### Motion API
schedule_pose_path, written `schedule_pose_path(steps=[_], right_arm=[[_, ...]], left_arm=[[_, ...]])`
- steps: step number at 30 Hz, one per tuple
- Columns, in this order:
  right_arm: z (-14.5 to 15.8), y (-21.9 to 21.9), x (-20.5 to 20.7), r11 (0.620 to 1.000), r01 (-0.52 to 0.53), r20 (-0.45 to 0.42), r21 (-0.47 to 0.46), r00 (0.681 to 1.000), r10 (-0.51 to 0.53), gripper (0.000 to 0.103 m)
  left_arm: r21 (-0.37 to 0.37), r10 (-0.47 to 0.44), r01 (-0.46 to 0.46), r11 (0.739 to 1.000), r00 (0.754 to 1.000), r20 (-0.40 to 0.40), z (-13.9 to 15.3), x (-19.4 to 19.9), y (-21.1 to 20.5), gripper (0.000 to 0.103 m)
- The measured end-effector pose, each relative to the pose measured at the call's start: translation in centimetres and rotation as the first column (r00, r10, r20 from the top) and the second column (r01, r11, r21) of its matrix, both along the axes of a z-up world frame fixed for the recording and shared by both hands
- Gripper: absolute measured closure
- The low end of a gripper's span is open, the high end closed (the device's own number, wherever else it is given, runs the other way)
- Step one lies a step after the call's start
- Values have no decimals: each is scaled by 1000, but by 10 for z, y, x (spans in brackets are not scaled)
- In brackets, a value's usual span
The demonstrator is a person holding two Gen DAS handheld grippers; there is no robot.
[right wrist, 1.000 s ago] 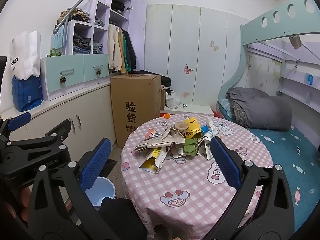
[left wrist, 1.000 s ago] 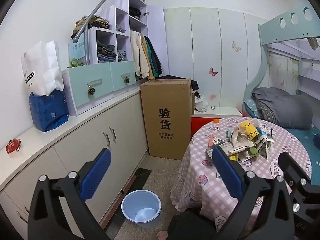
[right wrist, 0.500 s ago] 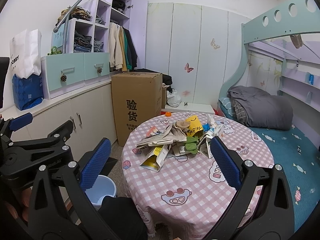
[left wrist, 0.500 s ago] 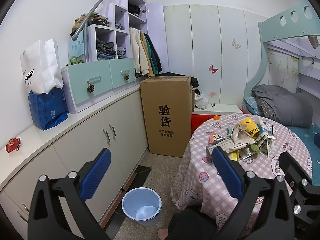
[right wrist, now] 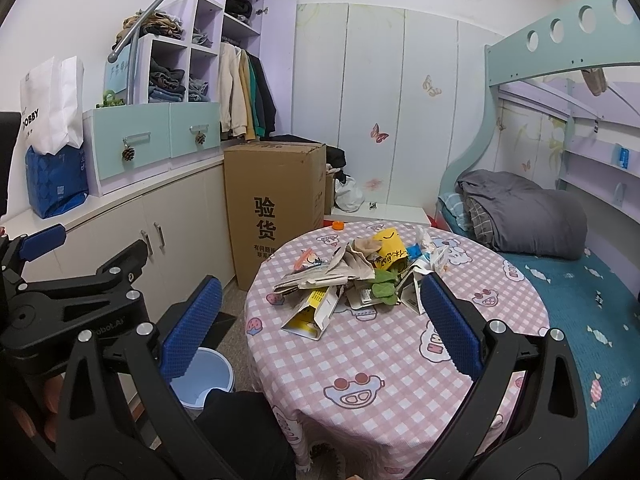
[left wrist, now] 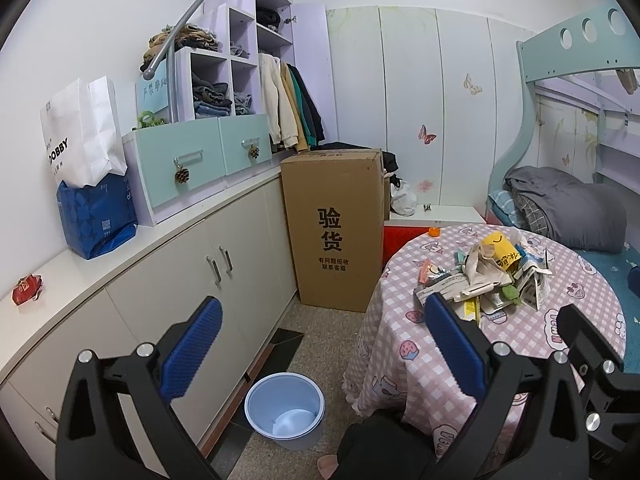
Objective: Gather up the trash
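Note:
A pile of trash [right wrist: 360, 276], made of crumpled paper, cartons and wrappers, lies on a round table with a pink checked cloth [right wrist: 380, 360]; it also shows in the left wrist view [left wrist: 488, 276]. A light blue bin [left wrist: 285, 414] stands on the floor left of the table, partly seen in the right wrist view [right wrist: 204, 376]. My left gripper [left wrist: 320, 344] is open and empty, above the floor near the bin. My right gripper [right wrist: 320, 328] is open and empty, held short of the pile over the table's near side.
A tall cardboard box [left wrist: 336, 228] stands behind the table. White cabinets [left wrist: 180, 280] line the left wall with a blue bag [left wrist: 96, 216] on top. A bunk bed [right wrist: 560, 240] with a grey quilt is on the right. An orange cap [right wrist: 338, 225] lies at the table's far edge.
Both grippers have drifted slightly back and up, so the table and pile look a little farther. Both stay open and empty.

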State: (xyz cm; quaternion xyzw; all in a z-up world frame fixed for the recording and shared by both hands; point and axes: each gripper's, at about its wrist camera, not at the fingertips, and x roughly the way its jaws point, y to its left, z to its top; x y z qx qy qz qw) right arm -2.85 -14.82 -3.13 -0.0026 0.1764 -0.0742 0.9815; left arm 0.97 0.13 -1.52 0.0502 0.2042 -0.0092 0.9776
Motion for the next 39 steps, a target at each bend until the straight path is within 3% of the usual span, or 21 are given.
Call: schedule_pose_path(steps=[39], right_arm=[[-8, -3, 2, 1000, 2, -21, 14, 1000, -2, 6]], left_arm=[[28, -3, 4, 1000, 999, -32, -6, 2, -1, 4]])
